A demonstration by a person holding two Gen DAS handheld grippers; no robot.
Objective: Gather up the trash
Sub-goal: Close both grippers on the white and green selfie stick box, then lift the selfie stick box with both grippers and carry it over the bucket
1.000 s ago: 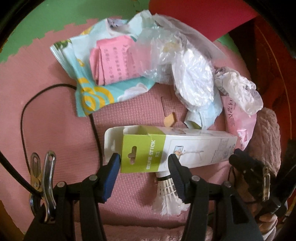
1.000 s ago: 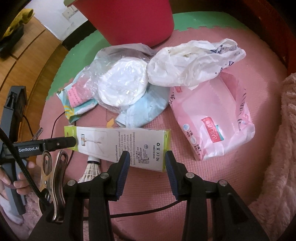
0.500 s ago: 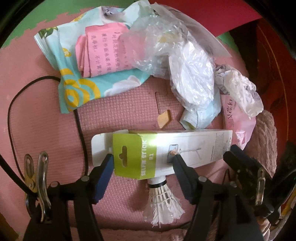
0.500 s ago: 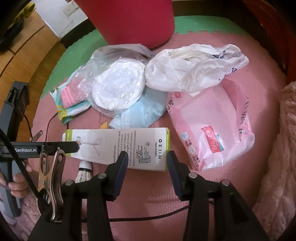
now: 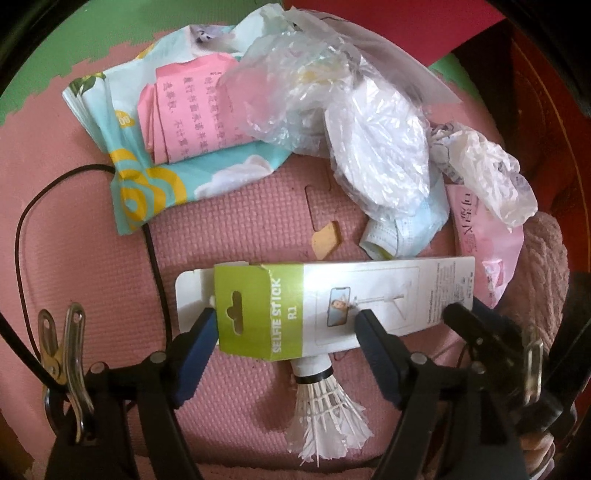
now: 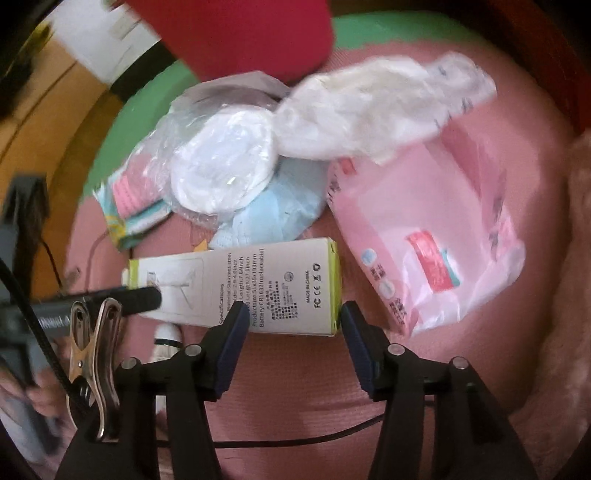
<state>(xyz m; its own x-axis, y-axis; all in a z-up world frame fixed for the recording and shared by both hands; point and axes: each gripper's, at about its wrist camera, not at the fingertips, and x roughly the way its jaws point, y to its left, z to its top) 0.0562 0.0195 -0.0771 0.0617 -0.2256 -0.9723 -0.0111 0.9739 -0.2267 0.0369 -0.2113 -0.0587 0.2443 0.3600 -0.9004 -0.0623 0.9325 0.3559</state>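
**Inspector:** Two grippers, both angled steeply down over one item. The left gripper (image 5: 284, 325) has its jaws opening, astride the green end of the selfie stick box (image 5: 325, 306); no pad visibly presses on it. The right gripper (image 6: 291, 325) is likewise opening, straddling the opposite, printed end (image 6: 258, 291).

**Clerk:** Orientation of the box?

**Inspector:** It lies flat on the pink mat (image 5: 240, 229), long axis crosswise to both sets of jaws, directly ahead of each. Neither hand is clearly nearer; each holds an end.

**Clerk:** Surroundings?

**Inspector:** A shuttlecock (image 5: 321, 410) sits partly under the box's near edge. Beyond the box: a blue mask (image 6: 273, 210), clear plastic wrap (image 5: 373, 147), a pink wipes pack (image 6: 424, 240) and a patterned tissue pack (image 5: 147, 155). The red bin (image 6: 243, 33) stands behind that pile. A black cable (image 5: 155, 251) runs close by; in my judgement it could snag a lift.
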